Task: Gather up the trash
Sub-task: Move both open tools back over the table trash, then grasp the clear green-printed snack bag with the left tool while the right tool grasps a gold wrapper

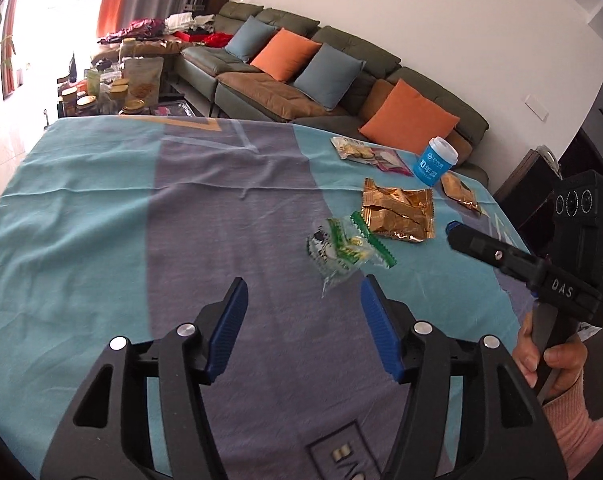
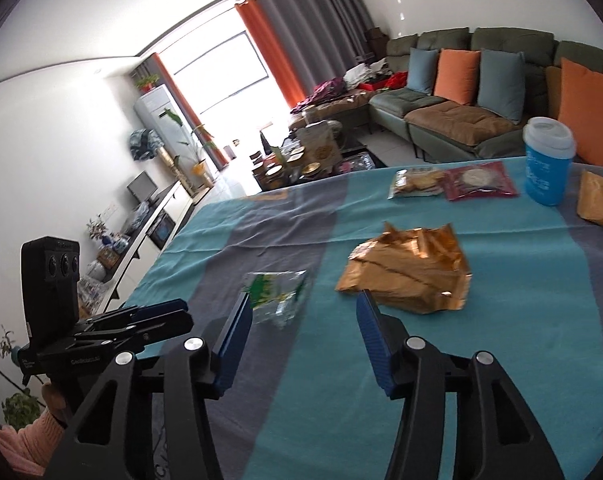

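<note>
Green wrapper [image 1: 337, 252] judged light, crinkly, slippery; best pinched at crimped edge. Gold wrapper [image 2: 409, 276] likewise. Left gripper [image 1: 303, 300], right gripper [image 2: 305, 316]: jaws apart, nothing held.

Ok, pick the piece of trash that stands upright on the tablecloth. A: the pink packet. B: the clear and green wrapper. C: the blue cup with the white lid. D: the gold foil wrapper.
C: the blue cup with the white lid stands upright near the far edge, while the gold foil wrapper, the clear and green wrapper and the pink packet all lie flat on the tablecloth.
</note>
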Available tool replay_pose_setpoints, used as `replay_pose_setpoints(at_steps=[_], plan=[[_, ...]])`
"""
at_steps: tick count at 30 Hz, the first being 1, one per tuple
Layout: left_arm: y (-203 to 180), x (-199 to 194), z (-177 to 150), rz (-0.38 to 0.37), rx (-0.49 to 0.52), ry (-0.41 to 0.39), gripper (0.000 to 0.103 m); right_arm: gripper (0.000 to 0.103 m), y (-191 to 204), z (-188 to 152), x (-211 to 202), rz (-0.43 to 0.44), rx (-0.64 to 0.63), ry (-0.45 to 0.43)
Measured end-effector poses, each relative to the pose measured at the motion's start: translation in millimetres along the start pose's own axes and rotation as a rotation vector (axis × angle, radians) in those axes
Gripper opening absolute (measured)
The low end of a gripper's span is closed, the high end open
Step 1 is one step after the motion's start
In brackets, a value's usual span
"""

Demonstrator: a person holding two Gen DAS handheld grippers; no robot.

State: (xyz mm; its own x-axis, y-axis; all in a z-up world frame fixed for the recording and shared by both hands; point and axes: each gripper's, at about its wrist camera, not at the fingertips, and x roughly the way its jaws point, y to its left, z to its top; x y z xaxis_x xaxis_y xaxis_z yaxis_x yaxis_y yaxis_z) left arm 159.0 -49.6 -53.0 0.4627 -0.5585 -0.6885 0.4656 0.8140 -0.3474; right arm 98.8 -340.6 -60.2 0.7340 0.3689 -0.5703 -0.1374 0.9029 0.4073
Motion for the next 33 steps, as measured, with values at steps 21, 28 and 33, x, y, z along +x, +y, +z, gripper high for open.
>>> replay_pose_setpoints(at_steps=[21,28,33], plan=[[-6,69,21,-0.027,-0.059,0.120,0.047,0.038,-98,13,39,0.043,0.247,0.076],[-3,72,20,-0.046,-0.071,0.131,0.018,0.016,-93,11,36,0.050,0.229,0.078],[-2,69,19,-0.040,-0.073,0.121,0.017,0.013,-86,10,32,0.054,0.215,0.062]])
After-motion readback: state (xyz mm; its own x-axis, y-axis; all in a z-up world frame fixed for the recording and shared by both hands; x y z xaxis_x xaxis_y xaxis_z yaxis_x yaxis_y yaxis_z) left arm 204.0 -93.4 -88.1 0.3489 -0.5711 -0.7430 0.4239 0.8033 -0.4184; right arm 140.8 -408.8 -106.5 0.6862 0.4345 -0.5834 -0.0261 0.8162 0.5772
